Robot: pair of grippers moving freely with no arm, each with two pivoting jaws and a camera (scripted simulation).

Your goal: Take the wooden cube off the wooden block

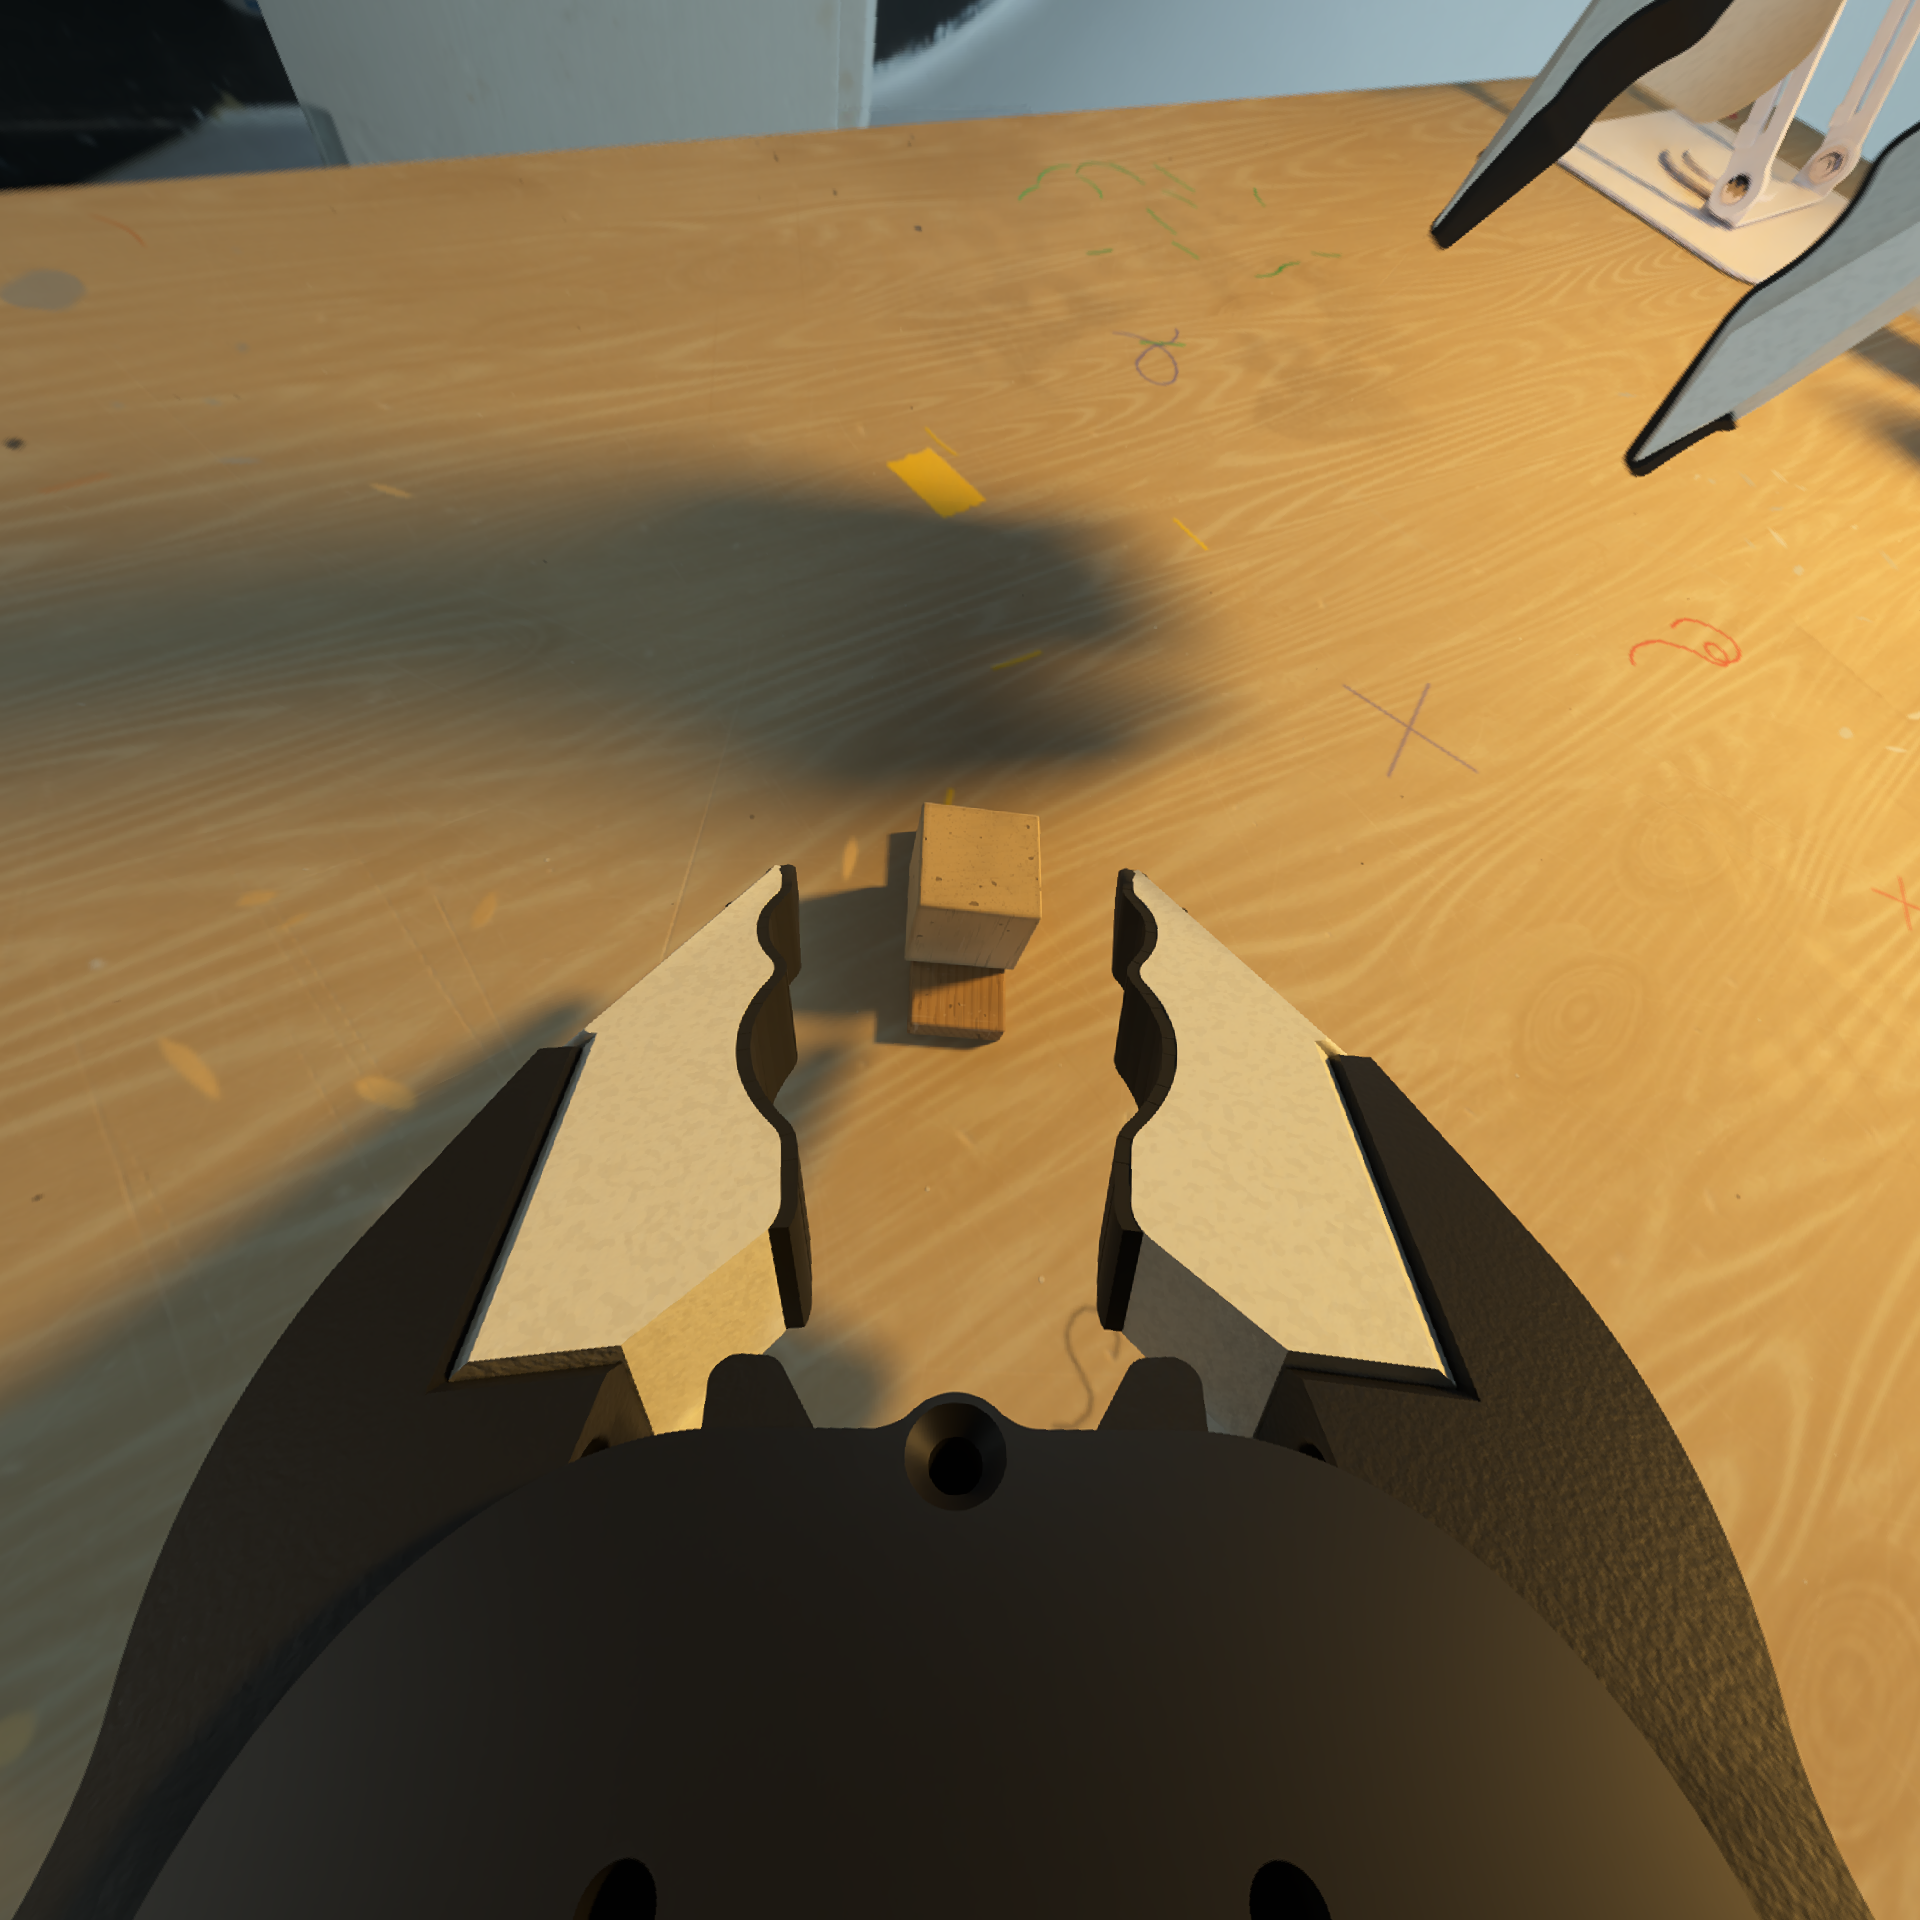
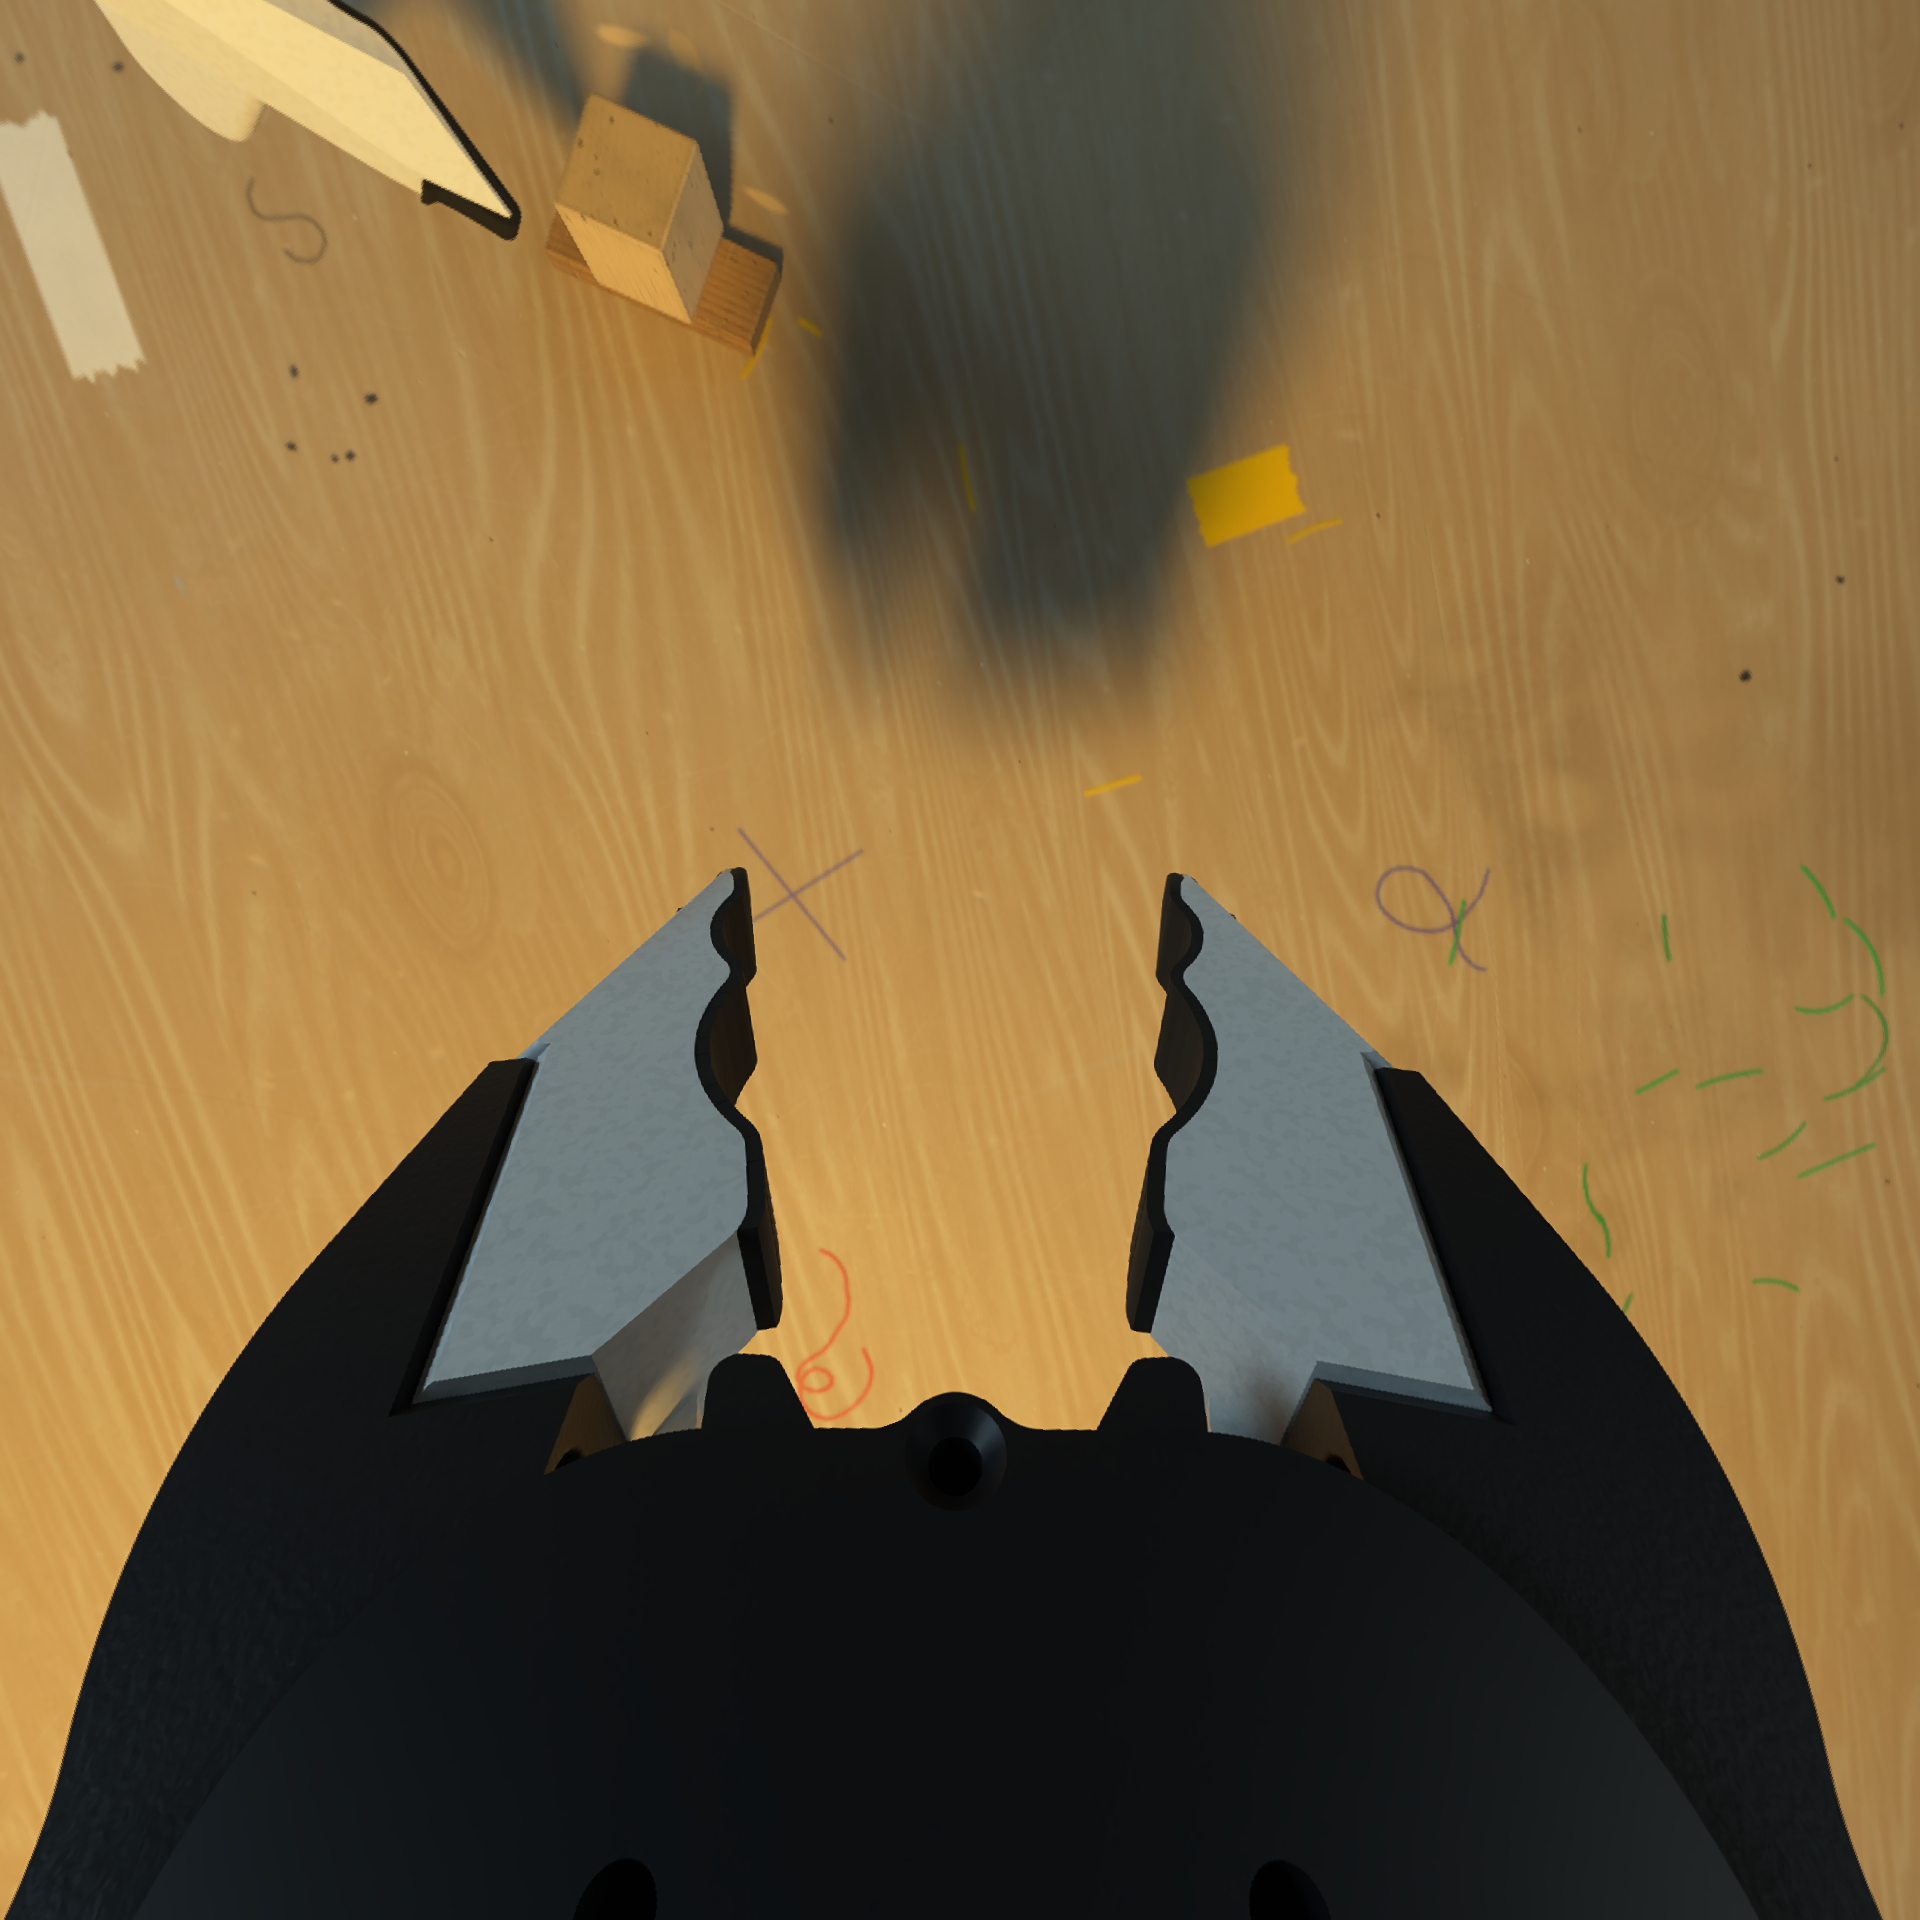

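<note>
A pale wooden cube [image 1: 975,881] rests on a flat, darker wooden block [image 1: 958,1000] on the wooden table [image 1: 416,831]. My left gripper [image 1: 956,883] is open, its two fingertips on either side of the cube and apart from it, above the table. In the right wrist view the cube [image 2: 636,203] on the block [image 2: 740,296] is at the far upper left, with one left gripper finger [image 2: 416,135] beside it. My right gripper [image 2: 954,883] is open and empty, far from the stack. It also shows at the top right of the left wrist view [image 1: 1662,281].
A yellow tape patch [image 1: 935,481] lies beyond the stack, also in the right wrist view [image 2: 1245,494]. A strip of pale tape [image 2: 68,249] lies at the left. A white stand [image 1: 1704,177] sits at the far right table edge. Pen scribbles mark the tabletop.
</note>
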